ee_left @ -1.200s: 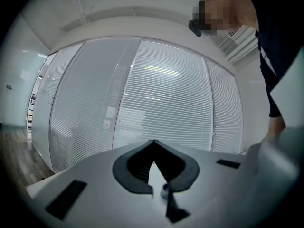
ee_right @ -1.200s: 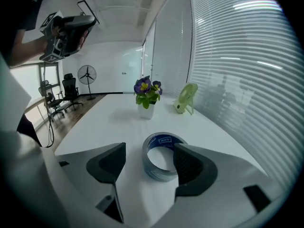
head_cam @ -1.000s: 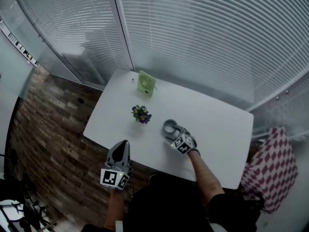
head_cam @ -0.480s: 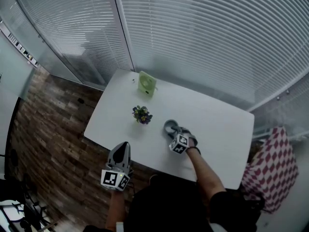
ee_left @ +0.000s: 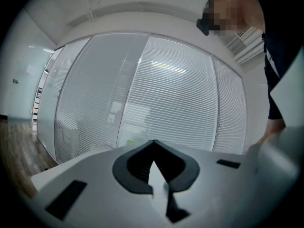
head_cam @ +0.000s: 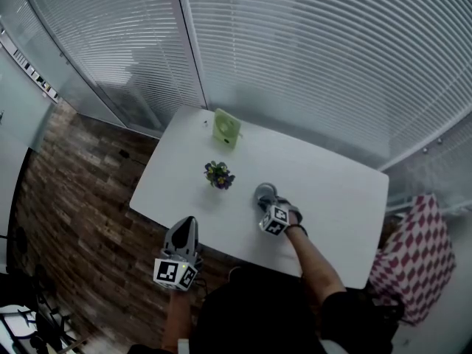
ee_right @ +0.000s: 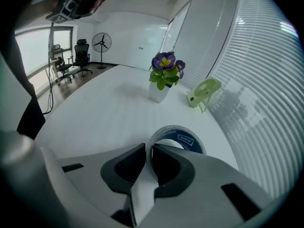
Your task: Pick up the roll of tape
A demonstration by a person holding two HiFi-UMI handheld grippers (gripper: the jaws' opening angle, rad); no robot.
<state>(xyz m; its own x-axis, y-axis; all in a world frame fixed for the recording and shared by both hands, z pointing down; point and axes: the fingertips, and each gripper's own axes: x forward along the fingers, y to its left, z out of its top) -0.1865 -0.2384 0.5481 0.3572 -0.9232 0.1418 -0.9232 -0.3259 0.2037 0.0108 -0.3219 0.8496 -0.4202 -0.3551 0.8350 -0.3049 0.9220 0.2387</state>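
The roll of tape [head_cam: 265, 192], clear with a blue-printed core, rests on the white table [head_cam: 332, 190] near its middle. In the right gripper view the roll of tape [ee_right: 183, 137] stands just past the jaws. My right gripper [head_cam: 268, 202] points steeply down; its jaws have just been closing and now pinch the near wall of the roll, one jaw inside the ring and one outside [ee_right: 148, 148]. My left gripper [head_cam: 185, 226] hovers off the table's front left edge with its jaws together and nothing between them [ee_left: 153, 144].
A small potted purple flower [head_cam: 218, 175] stands left of the tape, seen beyond it as the flower pot [ee_right: 163, 77]. A green desk fan [head_cam: 226, 128] sits at the far edge by the blinds. A red checkered seat [head_cam: 417, 257] is at the right.
The right gripper's jaws went from wide open around the tape's wall to closed on it, and the gripper rolled a little. The left gripper stayed put.
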